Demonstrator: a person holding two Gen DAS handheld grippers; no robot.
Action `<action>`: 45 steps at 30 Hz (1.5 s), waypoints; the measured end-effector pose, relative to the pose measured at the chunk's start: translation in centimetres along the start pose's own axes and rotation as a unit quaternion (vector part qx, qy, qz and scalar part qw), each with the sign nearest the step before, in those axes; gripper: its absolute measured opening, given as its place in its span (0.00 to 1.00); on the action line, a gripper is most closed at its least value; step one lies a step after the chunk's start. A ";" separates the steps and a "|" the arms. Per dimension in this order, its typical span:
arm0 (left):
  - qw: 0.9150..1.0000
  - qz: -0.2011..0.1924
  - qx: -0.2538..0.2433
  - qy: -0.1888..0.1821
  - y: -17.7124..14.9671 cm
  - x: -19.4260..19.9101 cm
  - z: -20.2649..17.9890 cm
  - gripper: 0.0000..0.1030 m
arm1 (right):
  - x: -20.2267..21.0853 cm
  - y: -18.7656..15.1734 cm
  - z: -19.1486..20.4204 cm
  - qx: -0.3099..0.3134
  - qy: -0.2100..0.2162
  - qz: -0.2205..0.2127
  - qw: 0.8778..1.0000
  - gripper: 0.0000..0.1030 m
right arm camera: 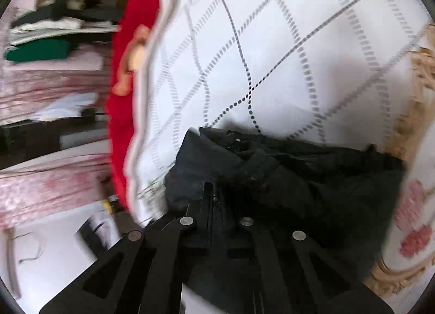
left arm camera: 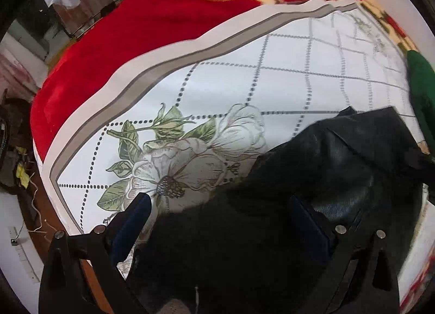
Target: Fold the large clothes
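Black jacket [left arm camera: 312, 178] lies bunched on the white quilt [left arm camera: 285, 69] with its dotted grid and flower print, near the quilt's front edge; a red blanket [left arm camera: 136, 28] sits beyond the quilt

Left gripper [left arm camera: 217, 210]: jaws spread wide, one blue-padded finger over the flower print, the other over the shiny black cloth. Nothing held; jacket fabric fills the gap between the fingers

Right gripper [right arm camera: 214, 194]: jaws pressed together on a fold of the jacket [right arm camera: 272, 178], as far as the blurred right wrist view allows. The blur suggests fast motion

State of fold: not started, judging by the crumpled heap. No flat panel or straight edge visible

Risks:
- Single pinch on slick, heavy cloth; a quick pull could slip it free
- The pinch may catch several layers, so a lift would drag the heap instead of spreading it
- Left jaws closing here could take a mid-panel bunch, not a hem, giving a crooked fold
- Jacket sits near the quilt's edge; a sideways tug could drop it off the bed
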State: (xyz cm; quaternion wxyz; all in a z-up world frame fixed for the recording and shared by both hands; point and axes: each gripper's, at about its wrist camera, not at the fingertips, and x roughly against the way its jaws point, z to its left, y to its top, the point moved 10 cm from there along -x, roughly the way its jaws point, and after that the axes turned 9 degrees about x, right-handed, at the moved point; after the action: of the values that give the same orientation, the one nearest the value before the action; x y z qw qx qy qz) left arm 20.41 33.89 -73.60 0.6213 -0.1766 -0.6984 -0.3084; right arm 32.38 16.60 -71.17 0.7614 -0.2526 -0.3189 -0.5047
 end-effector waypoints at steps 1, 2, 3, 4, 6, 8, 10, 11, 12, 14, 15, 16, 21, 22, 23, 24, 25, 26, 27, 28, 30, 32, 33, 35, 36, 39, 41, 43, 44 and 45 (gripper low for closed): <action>1.000 -0.003 -0.003 -0.004 -0.1 0.6 -0.1 1.00 | 1.9 -0.4 -0.4 0.001 0.002 -0.014 1.000 0.14; 1.000 -0.005 -0.005 -0.010 -0.1 1.1 -0.4 1.00 | 3.6 -0.8 -1.0 0.001 -0.010 -0.027 1.000 0.41; 1.000 -0.007 -0.004 -0.023 -0.4 1.8 -0.7 1.00 | 5.6 -1.5 -2.9 -0.004 -0.032 -0.046 0.998 0.76; 0.999 -0.009 -0.002 -0.033 -0.6 2.3 -1.0 1.00 | 6.7 -2.1 -4.6 -0.011 -0.048 -0.057 0.997 0.87; 0.999 -0.016 -0.002 -0.040 -0.9 3.3 -1.3 1.00 | 7.5 -3.7 -7.7 -0.029 -0.056 -0.058 0.996 0.90; 0.999 -0.019 -0.003 -0.043 -1.2 3.9 -1.4 1.00 | 5.4 -5.6 -10.2 -0.060 -0.009 -0.030 0.998 0.90; 0.999 -0.016 0.005 -0.046 -1.2 4.1 -1.5 1.00 | 2.4 -6.4 -11.0 -0.076 0.060 -0.009 0.995 0.90; 0.999 -0.014 0.007 -0.048 -1.3 4.2 -1.4 1.00 | 0.2 -6.7 -10.8 -0.077 0.096 0.004 0.992 0.88; 0.999 -0.012 0.009 -0.045 -1.2 4.2 -1.3 1.00 | -1.8 -6.4 -9.8 -0.071 0.128 0.003 0.989 0.89; 0.999 -0.009 0.011 -0.045 -0.8 4.1 -1.3 1.00 | -3.3 -5.6 -8.9 -0.052 0.124 -0.011 0.991 0.88; 0.999 -0.009 0.012 -0.044 -0.8 4.1 -1.6 1.00 | -3.3 -5.2 -8.6 -0.054 0.123 -0.021 0.991 0.75; 0.999 -0.012 0.012 -0.044 -0.8 4.3 -1.9 1.00 | -3.0 -4.9 -8.5 -0.063 0.126 -0.036 0.989 0.67; 0.999 -0.025 -0.012 -0.040 -0.7 6.1 -3.9 1.00 | 0.7 -6.4 -8.6 -0.098 0.134 -0.080 0.983 0.50; 0.999 -0.026 -0.019 -0.040 -0.9 6.4 -4.5 1.00 | 1.9 -6.8 -9.2 -0.105 0.130 -0.086 0.982 0.50; 0.999 -0.026 -0.025 -0.040 -1.1 6.7 -4.9 1.00 | 3.5 -7.4 -10.2 -0.112 0.127 -0.093 0.981 0.50; 0.998 -0.026 -0.036 -0.042 -1.6 7.0 -5.8 1.00 | 5.4 -8.0 -11.9 -0.123 0.113 -0.104 0.980 0.50; 0.998 -0.025 -0.043 -0.044 -1.9 7.1 -6.3 1.00 | 7.1 -8.4 -13.4 -0.129 0.100 -0.112 0.980 0.50; 0.997 -0.024 -0.056 -0.045 -2.6 7.2 -7.2 1.00 | 9.2 -8.9 -15.1 -0.135 0.090 -0.117 0.980 0.50; 0.997 -0.021 -0.067 -0.044 -3.4 6.9 -7.8 1.00 | 11.3 -9.1 -17.7 -0.146 0.076 -0.122 0.979 0.50; 0.996 -0.019 -0.074 -0.043 -3.9 6.7 -8.3 1.00 | 12.7 -9.0 -19.3 -0.150 0.062 -0.122 0.979 0.51; 0.996 -0.012 -0.083 -0.039 -5.2 5.4 -9.2 1.00 | 15.4 -8.6 -22.7 -0.149 0.022 -0.114 0.982 0.65; 0.996 -0.007 -0.084 -0.029 -6.0 3.8 -9.5 1.00 | 16.9 -8.1 -24.8 -0.137 -0.038 -0.098 0.985 0.80; 0.996 -0.006 -0.086 -0.022 -6.3 3.1 -9.4 1.00 | 17.7 -7.9 -25.6 -0.130 -0.084 -0.094 0.984 0.81; 0.996 -0.008 -0.091 0.007 -6.6 1.5 -8.8 1.00 | 20.1 -7.6 -25.7 -0.110 -0.145 -0.118 0.976 0.81; 0.996 -0.011 -0.091 0.019 -6.8 0.4 -8.1 1.00 | 21.2 -7.7 -25.4 -0.101 -0.164 -0.131 0.973 0.81; 0.995 0.002 -0.090 0.050 -7.2 -1.8 -6.4 1.00 | 24.5 -8.0 -23.5 -0.072 -0.182 -0.177 0.964 0.80; 0.995 0.002 -0.092 0.040 -7.3 -2.8 -6.1 1.00 | 24.7 -8.0 -21.5 -0.048 -0.150 -0.176 0.972 0.68; 0.994 -0.023 -0.101 0.029 -7.0 -3.0 -6.5 1.00 | 22.3 -6.5 -18.4 -0.013 -0.126 -0.158 0.979 0.45; 0.993 -0.034 -0.106 0.025 -6.8 -3.1 -6.8 1.00 | 20.9 -5.6 -17.4 -0.002 -0.121 -0.147 0.982 0.41; 0.993 -0.047 -0.107 0.020 -6.6 -3.1 -7.0 1.00 | 19.3 -4.6 -16.8 0.002 -0.123 -0.138 0.983 0.38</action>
State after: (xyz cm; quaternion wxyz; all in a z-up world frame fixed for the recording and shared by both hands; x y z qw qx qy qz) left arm 22.04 24.82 -77.81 0.5974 -0.2029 -0.6562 -0.4139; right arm 37.53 -8.62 -67.83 0.6399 -0.2645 -0.4427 -0.5697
